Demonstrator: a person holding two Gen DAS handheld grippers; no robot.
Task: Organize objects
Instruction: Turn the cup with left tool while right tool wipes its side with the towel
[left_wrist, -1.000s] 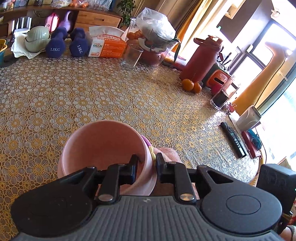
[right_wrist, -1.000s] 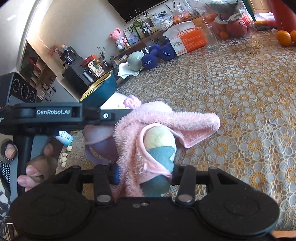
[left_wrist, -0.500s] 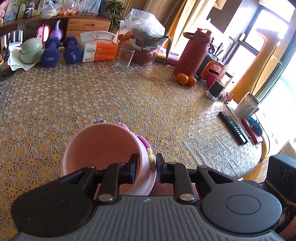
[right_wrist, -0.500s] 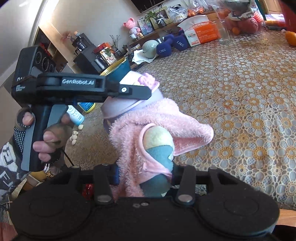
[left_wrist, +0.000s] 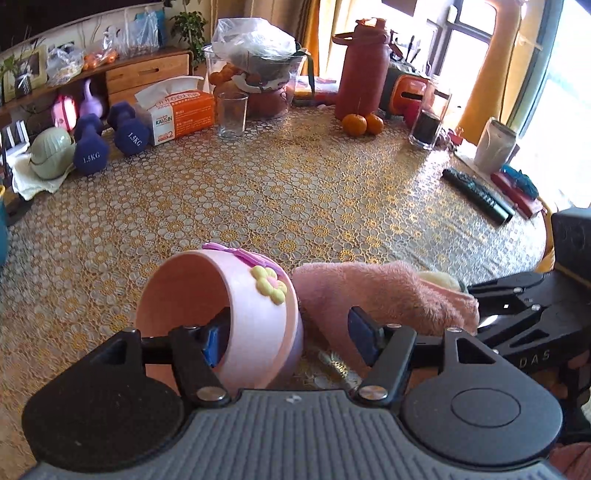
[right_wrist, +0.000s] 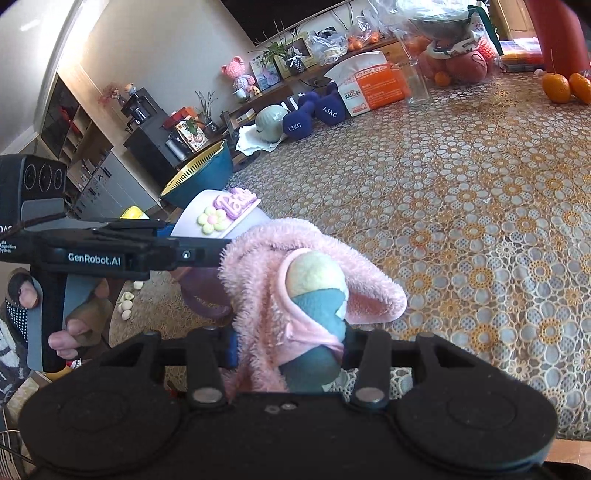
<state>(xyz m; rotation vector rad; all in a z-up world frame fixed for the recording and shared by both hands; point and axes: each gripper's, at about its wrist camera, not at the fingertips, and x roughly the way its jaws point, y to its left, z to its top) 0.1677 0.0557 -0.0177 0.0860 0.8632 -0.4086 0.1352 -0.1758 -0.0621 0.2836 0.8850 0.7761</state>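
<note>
Straddling the wall of a pink cup (left_wrist: 236, 314), the left gripper (left_wrist: 291, 338) has just been opening: one blue pad sits inside the cup against its wall, the other stands well clear on the outer side, so nothing is pinched. The cup lies tipped on its side near the front edge of the counter (left_wrist: 295, 192), mouth toward the left of the left wrist view, with a yellow flower (left_wrist: 269, 284) and a purple badge on its outside. Just beside it, on the right, is a pink plush toy (right_wrist: 295, 295). The right gripper (right_wrist: 290, 349) is clamped on that toy, its pads pressed into the fluffy hood and the teal body. A hand (right_wrist: 74, 317) grips the left tool's handle. Far across the counter stand dumbbells (left_wrist: 107, 142), a tissue box (left_wrist: 183, 114), a glass (left_wrist: 232, 114) and two oranges (left_wrist: 362, 123).
</note>
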